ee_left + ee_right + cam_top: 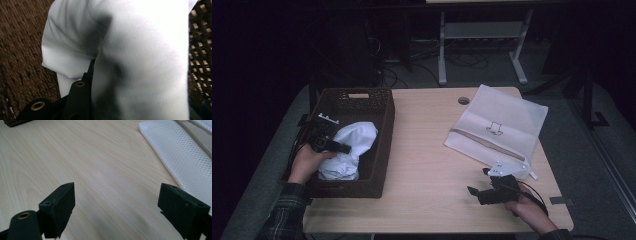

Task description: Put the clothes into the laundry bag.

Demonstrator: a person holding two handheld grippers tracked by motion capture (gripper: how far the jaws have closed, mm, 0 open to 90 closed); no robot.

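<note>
Pale wooden table, dim room, cabled floor beyond.

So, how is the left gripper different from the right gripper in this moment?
The left gripper is inside the brown wicker basket; the right gripper is over the bare wooden table, beside the white mesh bag. The left gripper's jaws press into the white cloth; the right gripper's jaws stand wide apart and hold nothing. Both are black and each is held in a hand.
</note>
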